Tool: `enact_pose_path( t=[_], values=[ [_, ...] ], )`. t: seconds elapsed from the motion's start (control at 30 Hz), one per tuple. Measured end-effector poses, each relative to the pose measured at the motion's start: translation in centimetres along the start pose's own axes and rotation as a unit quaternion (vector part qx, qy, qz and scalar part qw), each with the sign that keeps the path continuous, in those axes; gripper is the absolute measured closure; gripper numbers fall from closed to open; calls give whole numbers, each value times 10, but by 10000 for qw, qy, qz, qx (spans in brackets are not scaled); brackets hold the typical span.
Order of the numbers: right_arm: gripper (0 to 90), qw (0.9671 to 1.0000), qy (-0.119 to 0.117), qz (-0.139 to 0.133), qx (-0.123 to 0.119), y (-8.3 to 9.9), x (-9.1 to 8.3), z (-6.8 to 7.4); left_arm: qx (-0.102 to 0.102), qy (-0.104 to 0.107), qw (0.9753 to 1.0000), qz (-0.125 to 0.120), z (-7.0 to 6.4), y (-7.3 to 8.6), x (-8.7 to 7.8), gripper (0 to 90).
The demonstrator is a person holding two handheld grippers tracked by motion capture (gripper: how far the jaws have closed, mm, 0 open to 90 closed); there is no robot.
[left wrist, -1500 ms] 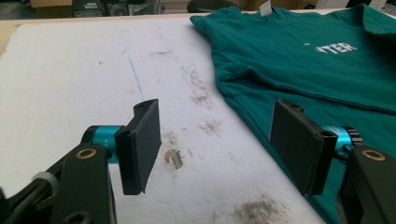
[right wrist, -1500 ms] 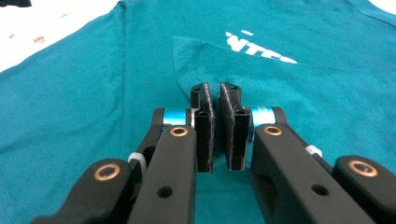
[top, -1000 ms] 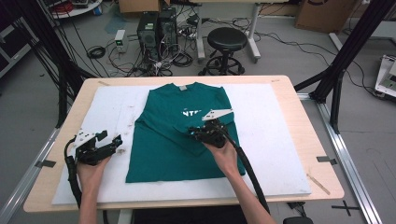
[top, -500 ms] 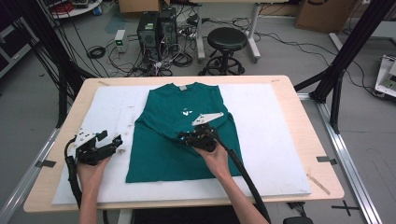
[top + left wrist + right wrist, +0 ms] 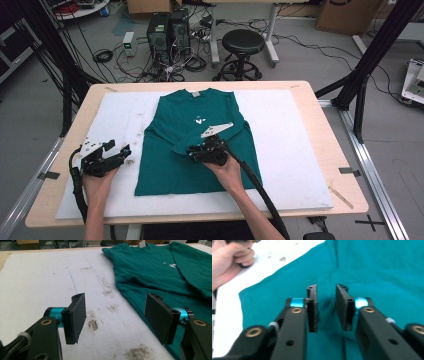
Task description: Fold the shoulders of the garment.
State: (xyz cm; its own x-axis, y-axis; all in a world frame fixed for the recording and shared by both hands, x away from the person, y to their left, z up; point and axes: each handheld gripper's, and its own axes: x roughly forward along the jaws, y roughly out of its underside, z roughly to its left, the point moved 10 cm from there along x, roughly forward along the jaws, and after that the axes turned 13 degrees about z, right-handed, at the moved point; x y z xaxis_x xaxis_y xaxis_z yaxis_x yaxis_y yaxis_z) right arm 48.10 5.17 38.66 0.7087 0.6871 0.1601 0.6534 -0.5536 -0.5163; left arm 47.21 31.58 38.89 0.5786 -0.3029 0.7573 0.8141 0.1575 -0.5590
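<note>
Right gripper [image 5: 326, 308] jaws narrowly parted astride a green shirt [image 5: 200, 145] fold, left gripper [image 5: 117, 317] wide open — stained white board [image 5: 50, 277].

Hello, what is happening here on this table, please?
A person is folding a teal green T-shirt lying on a white foam board. The right gripper sits over the shirt's folded-in sleeve, jaws narrowly apart with fabric between them. The left gripper waits wide open beside the shirt's edge.
</note>
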Motion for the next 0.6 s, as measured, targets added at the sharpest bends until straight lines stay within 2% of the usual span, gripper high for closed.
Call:
enact_pose_path(
  t=[0.07,0.23,0.33,0.37,0.43,0.6],
  values=[
    [543,9999,109,-31,-1,-1,-3,-1,-1,2,10000,-8,0,0,0,341],
    [421,9995,196,40,239,3,-9,-11,-5,9,10000,-12,0,0,0,340],
    [391,9991,357,10,242,8,-16,-16,-1,14,10000,-13,0,0,0,340],
    [378,9987,434,-2,256,9,-18,-17,-1,39,10000,-13,0,0,0,340],
    [306,9967,771,-17,242,14,-26,-24,-50,70,10000,-30,0,0,-1,340],
    [247,9916,1264,-161,198,22,-46,-37,-30,57,10000,-43,0,-1,0,340]
  ],
)
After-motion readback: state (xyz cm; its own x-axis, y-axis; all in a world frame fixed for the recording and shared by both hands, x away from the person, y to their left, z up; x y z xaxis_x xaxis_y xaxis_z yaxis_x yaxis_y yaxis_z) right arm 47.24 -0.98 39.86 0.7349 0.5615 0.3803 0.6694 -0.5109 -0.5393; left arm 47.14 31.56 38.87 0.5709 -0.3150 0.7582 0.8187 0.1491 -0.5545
